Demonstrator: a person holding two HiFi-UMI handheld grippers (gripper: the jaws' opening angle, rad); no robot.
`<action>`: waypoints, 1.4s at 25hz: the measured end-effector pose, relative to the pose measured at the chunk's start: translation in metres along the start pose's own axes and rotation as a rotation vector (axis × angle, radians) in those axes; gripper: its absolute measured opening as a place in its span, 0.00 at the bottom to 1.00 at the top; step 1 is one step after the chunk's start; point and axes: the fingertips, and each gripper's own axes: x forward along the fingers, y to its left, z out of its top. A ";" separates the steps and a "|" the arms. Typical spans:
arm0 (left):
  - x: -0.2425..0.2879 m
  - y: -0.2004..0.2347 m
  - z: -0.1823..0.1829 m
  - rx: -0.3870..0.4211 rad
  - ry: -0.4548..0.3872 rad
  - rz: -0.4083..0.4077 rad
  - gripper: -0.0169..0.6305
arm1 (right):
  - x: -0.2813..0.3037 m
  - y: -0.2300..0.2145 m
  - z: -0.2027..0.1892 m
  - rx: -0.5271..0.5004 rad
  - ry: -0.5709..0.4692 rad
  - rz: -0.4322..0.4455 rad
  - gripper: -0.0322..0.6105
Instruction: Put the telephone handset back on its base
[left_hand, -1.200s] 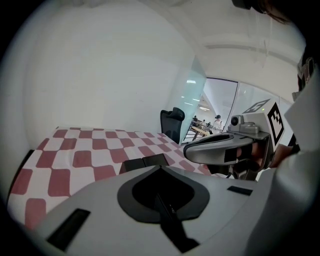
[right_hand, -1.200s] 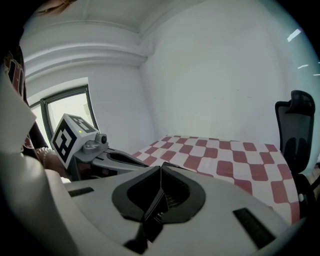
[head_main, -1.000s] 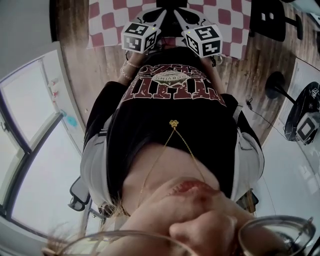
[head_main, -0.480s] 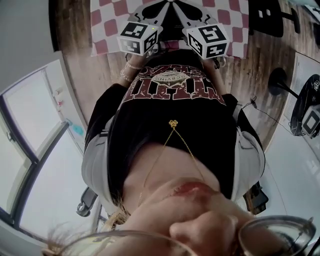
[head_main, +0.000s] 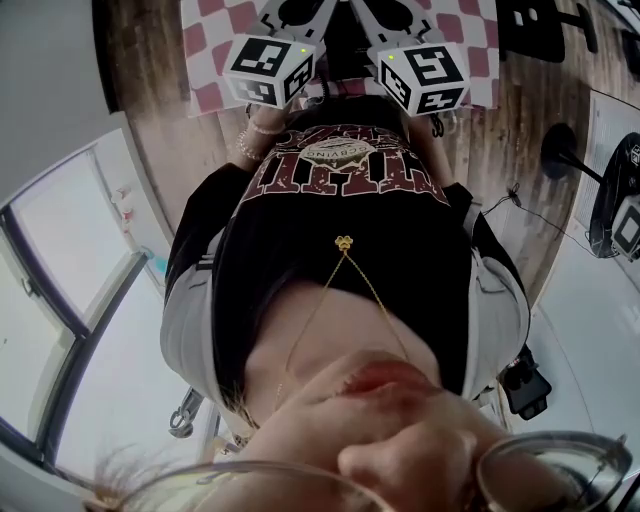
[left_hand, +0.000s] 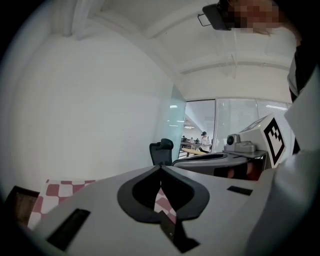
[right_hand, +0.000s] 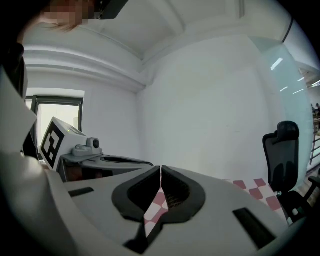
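No telephone handset or base shows in any view. In the left gripper view my left gripper (left_hand: 160, 168) points almost level at a white wall, its dark jaws shut with nothing between them. In its own view my right gripper (right_hand: 160, 170) is shut too and holds nothing; only red-and-white cloth shows through the slit below its tips. In the head view the two marker cubes (head_main: 262, 68) (head_main: 424, 76) sit side by side at the top, in front of the person's dark printed shirt. The jaw tips run off that view's top edge.
A red-and-white checkered cloth (head_main: 212, 60) lies on a wooden surface (head_main: 165, 140) below the grippers. A black office chair (left_hand: 161, 150) (right_hand: 281, 150) stands by the white wall. A black round-footed stand (head_main: 558, 152) is at the right. Windows fill the left.
Both marker cubes have moved toward the top edge of the head view and look slightly larger. The jaws run further out of that view.
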 end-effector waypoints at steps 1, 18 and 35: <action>-0.002 0.000 0.004 0.005 -0.008 -0.002 0.04 | 0.000 0.001 0.002 -0.002 -0.005 -0.004 0.09; -0.006 -0.010 0.025 0.074 -0.044 -0.022 0.04 | -0.005 0.010 0.017 -0.023 -0.037 -0.024 0.09; -0.010 -0.011 0.018 0.081 -0.040 -0.023 0.04 | -0.006 0.015 0.006 -0.028 -0.009 -0.028 0.09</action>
